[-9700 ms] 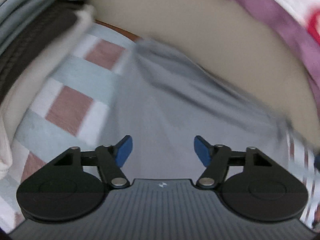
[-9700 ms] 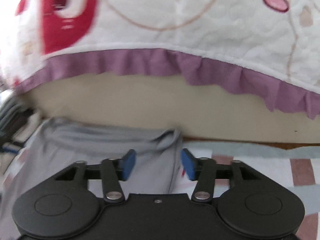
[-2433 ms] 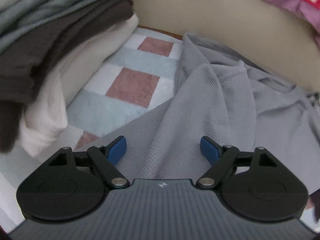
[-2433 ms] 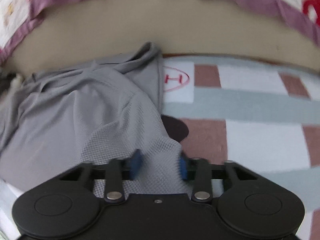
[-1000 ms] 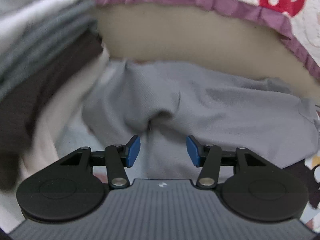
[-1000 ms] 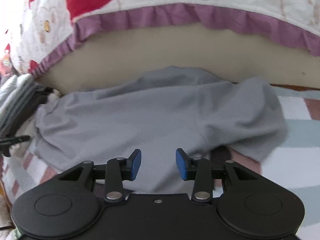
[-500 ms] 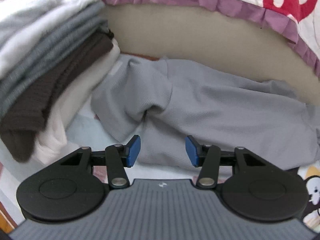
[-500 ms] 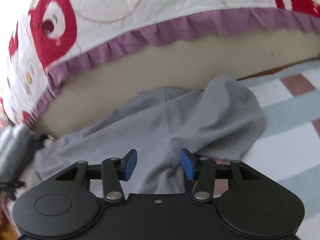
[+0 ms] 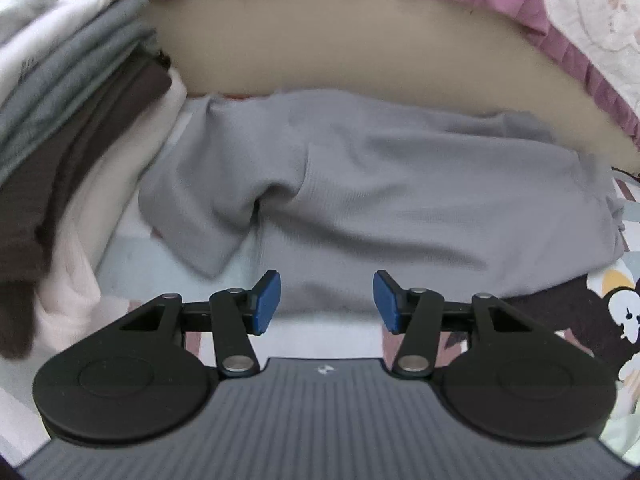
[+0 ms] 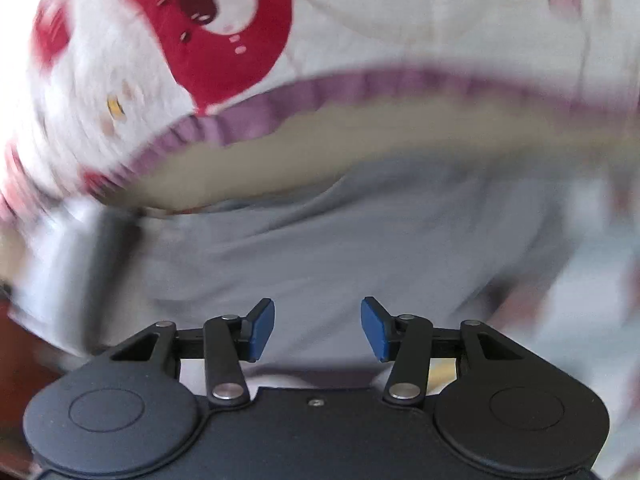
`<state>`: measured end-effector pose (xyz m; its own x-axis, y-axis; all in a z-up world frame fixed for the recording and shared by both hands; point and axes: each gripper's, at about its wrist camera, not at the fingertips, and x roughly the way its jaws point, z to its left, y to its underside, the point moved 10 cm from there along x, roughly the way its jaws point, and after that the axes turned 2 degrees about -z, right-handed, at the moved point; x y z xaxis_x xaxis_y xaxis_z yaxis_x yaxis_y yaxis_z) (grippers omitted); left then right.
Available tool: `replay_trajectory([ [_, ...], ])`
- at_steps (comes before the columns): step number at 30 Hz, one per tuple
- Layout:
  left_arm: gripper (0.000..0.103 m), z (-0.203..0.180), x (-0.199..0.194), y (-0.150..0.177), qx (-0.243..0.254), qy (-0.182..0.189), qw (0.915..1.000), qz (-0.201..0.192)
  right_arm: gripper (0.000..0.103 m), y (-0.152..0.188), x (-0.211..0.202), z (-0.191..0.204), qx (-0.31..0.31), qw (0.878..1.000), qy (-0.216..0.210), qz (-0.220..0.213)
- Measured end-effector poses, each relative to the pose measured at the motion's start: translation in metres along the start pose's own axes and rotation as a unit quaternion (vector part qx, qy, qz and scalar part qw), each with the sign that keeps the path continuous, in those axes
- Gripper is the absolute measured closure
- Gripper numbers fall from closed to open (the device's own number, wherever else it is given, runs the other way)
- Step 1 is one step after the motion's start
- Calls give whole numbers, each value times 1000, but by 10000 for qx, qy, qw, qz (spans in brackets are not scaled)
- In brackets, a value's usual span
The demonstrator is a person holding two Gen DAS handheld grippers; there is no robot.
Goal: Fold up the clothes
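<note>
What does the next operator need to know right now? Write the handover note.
Left gripper: open, empty, just short of the near edge of the grey shirt.
Right gripper: open, empty, over the same shirt; that view is motion-blurred.
The shirt lies rumpled on the mat by the bed base, one sleeve out to the left.
Stack of folded clothes on the left.
Done: shirt laid out. Left: smooth, fold, stack.

A big bed side (image 9: 360, 68) in a plain tan colour fills the back. Over its top edge hangs a white quilt (image 10: 360, 20) with red pictures and a purple frill (image 9: 560, 32). Below the bed side lies a soft mat (image 9: 132, 264) with pale blue, white and pink squares. Daylight is soft.
</note>
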<state>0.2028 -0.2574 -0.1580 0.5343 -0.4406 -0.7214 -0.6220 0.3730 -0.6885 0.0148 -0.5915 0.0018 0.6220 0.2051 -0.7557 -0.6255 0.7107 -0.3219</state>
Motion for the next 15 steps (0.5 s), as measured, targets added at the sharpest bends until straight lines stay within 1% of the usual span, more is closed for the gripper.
replay_trajectory([
  [1, 52, 2, -1, 0, 14, -42, 10000, -53, 50, -4, -4, 15, 345, 9991, -218, 113],
  [2, 52, 4, -2, 1, 28, -84, 9999, -105, 50, -8, -9, 29, 272, 9995, -127, 105],
  [3, 52, 6, -3, 1, 42, -126, 9998, -158, 50, -11, -11, 42, -201, 9996, 191, 25],
  [4, 52, 8, -4, 2, 56, -168, 9996, -211, 49, -15, -13, 54, -666, 9966, 481, -63],
  [6, 52, 12, -6, 2, 84, -252, 9991, -316, 49, -13, -9, 70, -1469, 9856, 775, -311],
  [8, 52, 15, -8, 3, 111, -335, 9985, -421, 49, -4, 2, 71, -1572, 9847, 599, -445],
  [10, 52, 21, -10, 4, 28, -381, 9984, -422, 50, 6, 17, 63, -1398, 9883, 350, -509],
  [11, 52, 24, -10, 4, -13, -403, 9983, -423, 66, 10, 24, 59, -1346, 9891, 309, -514],
  [12, 52, 26, -11, 5, -55, -426, 9982, -423, 79, 12, 30, 56, -1330, 9891, 271, -563],
  [13, 52, 29, -11, 5, -97, -449, 9980, -424, 85, 14, 36, 52, -1304, 9893, 234, -611],
  [15, 53, 35, -13, 6, -180, -494, 9977, -425, 85, 22, 42, 44, -1144, 9909, 200, -674],
])
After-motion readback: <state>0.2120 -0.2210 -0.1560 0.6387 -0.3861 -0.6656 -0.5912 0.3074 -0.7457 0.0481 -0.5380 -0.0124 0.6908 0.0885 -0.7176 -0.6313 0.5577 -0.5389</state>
